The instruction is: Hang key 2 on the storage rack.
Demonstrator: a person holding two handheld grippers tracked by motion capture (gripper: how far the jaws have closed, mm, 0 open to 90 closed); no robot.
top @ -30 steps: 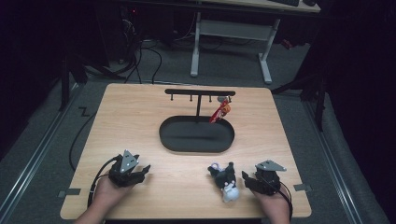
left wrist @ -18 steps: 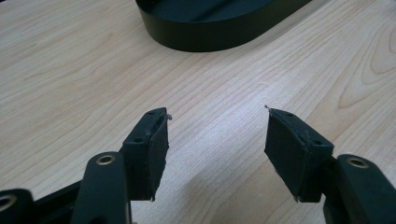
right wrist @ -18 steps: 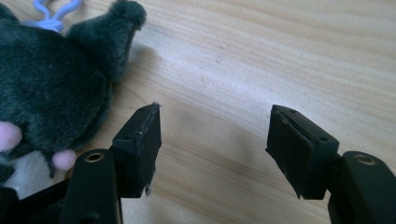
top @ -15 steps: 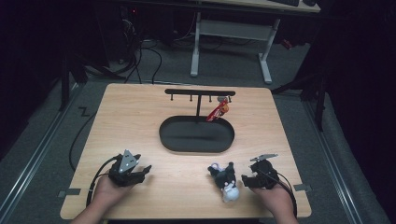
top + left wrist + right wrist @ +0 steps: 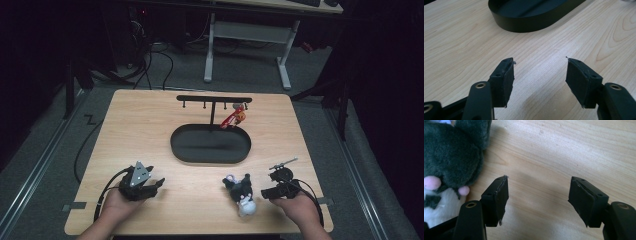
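We hold our right tool [image 5: 270, 192] wide open just beside the plush toy [image 5: 241, 194] lying on the desk [image 5: 150, 135], probably about to slide over and pinch it, while our left tool [image 5: 150, 186] waits open.

This looks like a lab or recording room, though the dark surroundings leave that uncertain. A wooden table [image 5: 150, 130] stands on grey carpet [image 5: 50, 150], with cables [image 5: 150, 65] at 11 o'clock and a white-legged desk [image 5: 245, 35] at 12 o'clock.
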